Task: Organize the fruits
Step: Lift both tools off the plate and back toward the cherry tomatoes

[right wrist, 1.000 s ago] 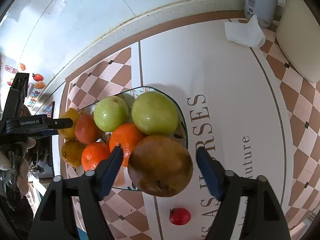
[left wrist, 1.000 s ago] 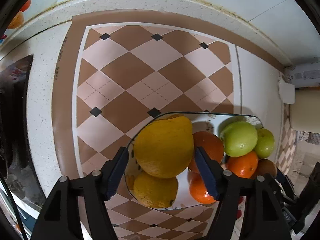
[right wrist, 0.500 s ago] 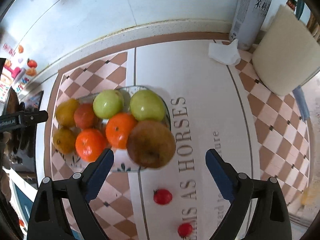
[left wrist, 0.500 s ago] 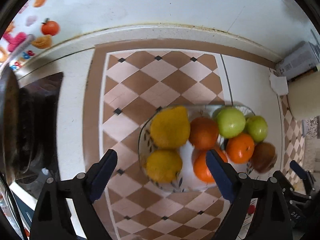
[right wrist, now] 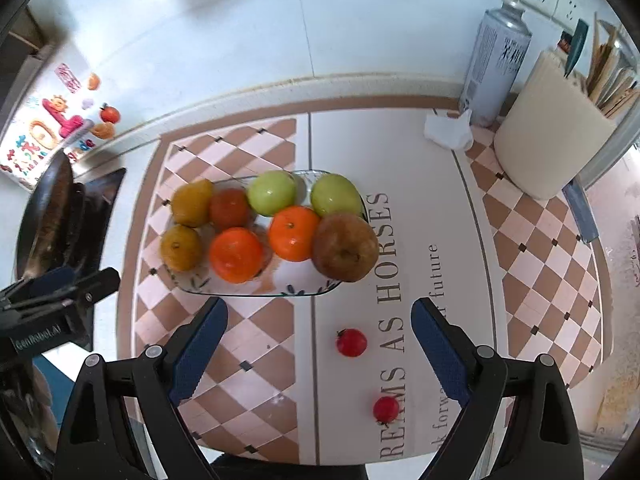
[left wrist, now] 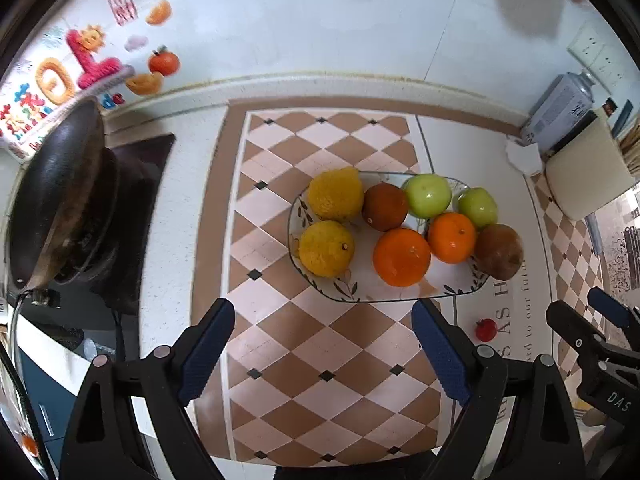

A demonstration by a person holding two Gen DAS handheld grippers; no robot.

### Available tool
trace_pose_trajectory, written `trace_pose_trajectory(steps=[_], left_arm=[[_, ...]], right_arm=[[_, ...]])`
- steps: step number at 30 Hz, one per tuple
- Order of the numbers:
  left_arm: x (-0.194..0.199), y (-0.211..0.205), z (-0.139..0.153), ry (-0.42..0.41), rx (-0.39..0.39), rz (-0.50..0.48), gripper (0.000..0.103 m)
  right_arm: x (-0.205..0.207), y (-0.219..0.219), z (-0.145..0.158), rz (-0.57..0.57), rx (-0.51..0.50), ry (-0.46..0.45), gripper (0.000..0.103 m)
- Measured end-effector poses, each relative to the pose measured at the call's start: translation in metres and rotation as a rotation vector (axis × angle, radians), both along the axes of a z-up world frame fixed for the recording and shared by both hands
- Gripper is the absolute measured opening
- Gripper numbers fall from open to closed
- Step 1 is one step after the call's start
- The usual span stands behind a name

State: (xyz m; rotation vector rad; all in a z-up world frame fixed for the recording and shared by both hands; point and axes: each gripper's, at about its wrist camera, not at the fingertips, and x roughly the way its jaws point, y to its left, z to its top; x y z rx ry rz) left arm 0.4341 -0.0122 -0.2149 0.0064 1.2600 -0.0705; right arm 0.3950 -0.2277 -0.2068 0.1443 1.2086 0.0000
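Overhead, both grippers' fingers wide apart and empty, open mat before the plate's near rim.

occluded: plate floor under fruit | cut off: wok at left edge | blurred: wall stickers

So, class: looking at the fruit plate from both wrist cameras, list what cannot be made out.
- Plate pattern: both views, mostly covered by fruit.
- Mat lettering: right view, its lower end cut off by the frame edge and partly behind the right claw.
- Can label: both views, too small to read.
- Wok contents: left view, tilted away, dark.
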Motion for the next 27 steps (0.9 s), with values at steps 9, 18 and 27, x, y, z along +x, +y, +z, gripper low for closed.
trace_pose_trajectory(steps=[9,18,27], left_arm=[[-0.046,0.000,0.051,-0.117,-0.041,-0.007,0.091],[-0.080,-0.002,0.083,-0.191,-0.056,-0.018,0.091],[-0.099,-0.003,0.095,-0.225,-0.051,-0.037,0.091]], right_arm=[[-0.040,0.002,0.054,-0.006,0.003,-0.099,0.095],[-0.076,0.005,0.094,-0.002,-0.003,-0.168,0.095],[-0.097,0.007,0.106,-0.018,-0.001,-0.190,0.095]])
